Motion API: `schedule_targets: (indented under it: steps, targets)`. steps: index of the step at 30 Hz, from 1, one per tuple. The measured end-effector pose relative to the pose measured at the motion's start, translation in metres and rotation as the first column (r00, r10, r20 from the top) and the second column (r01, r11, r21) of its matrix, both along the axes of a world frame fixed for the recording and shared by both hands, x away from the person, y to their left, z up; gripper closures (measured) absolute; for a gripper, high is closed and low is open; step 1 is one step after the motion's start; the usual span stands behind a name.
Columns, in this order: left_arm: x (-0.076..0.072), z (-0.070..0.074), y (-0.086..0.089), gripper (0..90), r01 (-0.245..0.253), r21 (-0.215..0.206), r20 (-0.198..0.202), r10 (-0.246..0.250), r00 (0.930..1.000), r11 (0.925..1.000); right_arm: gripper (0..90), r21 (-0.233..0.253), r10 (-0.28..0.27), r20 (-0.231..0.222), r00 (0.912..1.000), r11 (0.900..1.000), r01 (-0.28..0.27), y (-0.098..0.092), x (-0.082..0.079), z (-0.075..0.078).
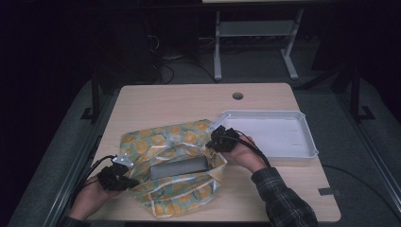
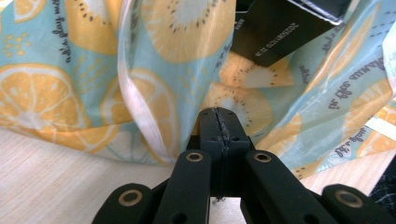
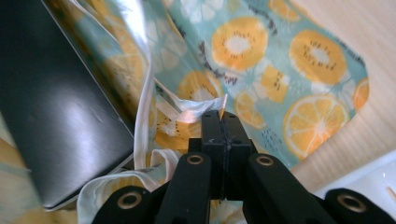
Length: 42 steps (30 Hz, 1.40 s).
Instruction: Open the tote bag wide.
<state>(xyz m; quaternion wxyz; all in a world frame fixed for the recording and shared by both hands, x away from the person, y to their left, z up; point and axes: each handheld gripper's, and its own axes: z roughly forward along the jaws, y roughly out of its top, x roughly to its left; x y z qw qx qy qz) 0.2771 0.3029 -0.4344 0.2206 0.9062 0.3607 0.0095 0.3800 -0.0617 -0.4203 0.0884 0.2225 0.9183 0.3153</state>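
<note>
A teal bag [image 1: 182,135] printed with orange and kiwi slices lies open on the wooden table, with a flat black box [image 1: 179,168] inside its mouth. My left gripper [image 1: 131,181] is at the bag's left edge, its jaws shut on a fold of the bag fabric [image 2: 154,116]; the black box [image 2: 280,28] lies beyond. At the bag's right edge, my right gripper [image 1: 211,145] is shut on the white-trimmed rim [image 3: 201,106]. The black box [image 3: 56,107] lies to the left of those jaws, and the bag [image 3: 280,70] spreads out behind them.
A white plastic tray [image 1: 309,142] sits at the right of the table, just beyond my right hand. A round cable hole [image 1: 238,96] is near the far edge. Bare table [image 1: 165,101] lies behind the bag. A grey stand [image 1: 255,33] is on the floor beyond.
</note>
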Motion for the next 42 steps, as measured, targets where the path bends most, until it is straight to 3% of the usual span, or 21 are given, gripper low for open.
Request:
schedule_targets:
  steps: [11, 17, 23, 29, 35, 39, 40, 42]
  targets:
    - [0.009, -0.001, 0.005, 89.8, -0.027, 0.110, 0.044, 0.023, 0.9988, 0.9936, 89.4, -0.068, 0.014, -0.038, 0.9992, 0.998, -0.017, 0.006, 0.000, -0.016]
    - [0.019, -0.002, 0.008, 89.8, -0.055, 0.181, 0.094, 0.038, 0.9949, 0.9819, 89.1, -0.079, 0.057, -0.060, 0.9966, 0.995, -0.062, 0.011, -0.010, -0.019]
    - [0.031, -0.003, 0.012, 89.8, -0.090, 0.194, 0.122, 0.067, 0.9902, 0.9768, 89.1, -0.095, 0.101, -0.084, 0.9914, 0.990, -0.109, 0.013, -0.024, -0.025]
    - [0.031, -0.004, 0.017, 89.7, -0.098, 0.114, 0.103, 0.086, 0.9909, 0.9887, 83.1, -0.100, 0.108, -0.095, 0.9895, 0.988, -0.118, 0.014, -0.027, -0.028]
    - [0.026, 0.006, 0.022, 83.2, -0.102, 0.021, 0.122, 0.099, 0.9877, 0.9946, 63.7, 0.002, 0.068, -0.104, 0.9922, 0.998, -0.069, 0.001, -0.023, -0.014]
    - [0.020, 0.016, 0.021, 77.8, -0.098, -0.034, 0.153, 0.102, 0.9830, 0.9946, 55.6, 0.066, 0.043, -0.105, 0.9935, 0.997, -0.036, -0.006, -0.023, -0.001]
    - [0.020, 0.018, 0.022, 76.6, -0.085, -0.028, 0.158, 0.088, 0.9835, 0.9960, 53.6, 0.089, 0.044, -0.092, 0.9948, 0.995, -0.036, -0.009, -0.023, 0.003]
    - [0.018, 0.023, 0.020, 73.7, -0.087, -0.057, 0.173, 0.095, 0.9804, 0.9946, 48.0, 0.104, 0.031, -0.090, 0.9955, 0.994, -0.022, -0.010, -0.023, 0.009]
